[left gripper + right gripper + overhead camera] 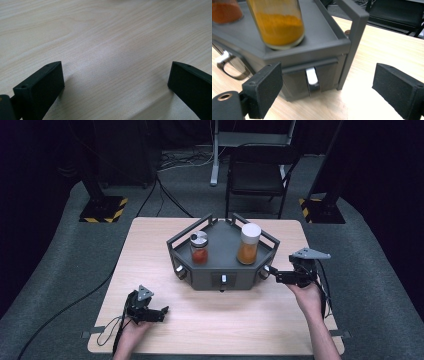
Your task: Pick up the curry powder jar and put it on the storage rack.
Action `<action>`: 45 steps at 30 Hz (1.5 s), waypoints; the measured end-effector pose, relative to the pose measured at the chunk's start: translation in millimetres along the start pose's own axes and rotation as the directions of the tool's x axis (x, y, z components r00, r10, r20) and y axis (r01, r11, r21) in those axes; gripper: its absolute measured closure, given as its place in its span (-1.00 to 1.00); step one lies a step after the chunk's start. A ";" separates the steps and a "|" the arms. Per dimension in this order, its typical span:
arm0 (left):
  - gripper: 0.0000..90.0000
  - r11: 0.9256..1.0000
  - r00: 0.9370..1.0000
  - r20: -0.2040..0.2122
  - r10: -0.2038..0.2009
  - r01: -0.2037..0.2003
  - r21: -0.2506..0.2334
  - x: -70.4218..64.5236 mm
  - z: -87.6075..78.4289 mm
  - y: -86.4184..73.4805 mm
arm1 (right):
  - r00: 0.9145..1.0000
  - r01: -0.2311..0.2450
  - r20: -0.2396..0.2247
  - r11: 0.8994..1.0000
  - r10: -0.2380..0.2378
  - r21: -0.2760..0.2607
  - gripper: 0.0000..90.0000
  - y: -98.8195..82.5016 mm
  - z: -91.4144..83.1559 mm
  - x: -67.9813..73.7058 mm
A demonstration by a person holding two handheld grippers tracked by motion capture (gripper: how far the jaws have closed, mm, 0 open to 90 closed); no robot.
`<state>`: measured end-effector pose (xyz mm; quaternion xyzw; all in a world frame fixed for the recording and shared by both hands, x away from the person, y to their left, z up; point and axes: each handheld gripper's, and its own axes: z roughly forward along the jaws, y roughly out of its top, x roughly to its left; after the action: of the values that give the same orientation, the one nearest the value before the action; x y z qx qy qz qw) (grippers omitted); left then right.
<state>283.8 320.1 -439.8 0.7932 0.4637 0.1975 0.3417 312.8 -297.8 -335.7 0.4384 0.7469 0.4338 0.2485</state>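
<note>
A grey stand (223,279) with small drawers sits at the middle of the wooden table (150,250). On it stand a short jar of red spice (199,248) with a metal lid and a taller jar of orange powder (248,243) with a white lid. My right gripper (274,274) hovers open at the stand's front right corner, pointing left. In the right gripper view the open right gripper (327,92) faces a drawer with a white pull (312,76), below the orange jar (279,22); nothing is between the jaws. My left gripper (162,312) rests open near the table's front left, and in its own view the left gripper (116,82) has bare wood between its jaws.
A black chair (260,170) stands behind the table. Two post bases with yellow-black stripes (104,209) (320,210) flank it, and cables run over the grey floor. A metal ring handle (232,70) hangs on another face of the stand.
</note>
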 end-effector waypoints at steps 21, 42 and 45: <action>-1.00 1.000 1.000 0.000 0.000 0.000 0.000 0.1 0.0 0.0 | 0.998 -0.028 0.056 0.998 0.025 0.048 -0.85 -64.3 3.4 3.6; -1.00 1.000 1.000 -0.003 -0.005 0.005 -0.002 -0.9 0.2 -0.1 | 0.993 -0.114 0.045 0.990 0.110 0.082 -0.83 -120.7 -1.8 -11.2; -1.00 1.000 1.000 -0.004 -0.006 0.006 -0.001 -1.1 0.2 -0.1 | 0.992 -0.120 0.048 0.988 0.116 0.095 -0.82 -124.1 -2.4 -12.4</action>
<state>283.3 319.1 -440.0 0.7913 0.4664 0.1982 0.3420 262.6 -339.3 -442.1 0.5025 0.7346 0.4013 0.2163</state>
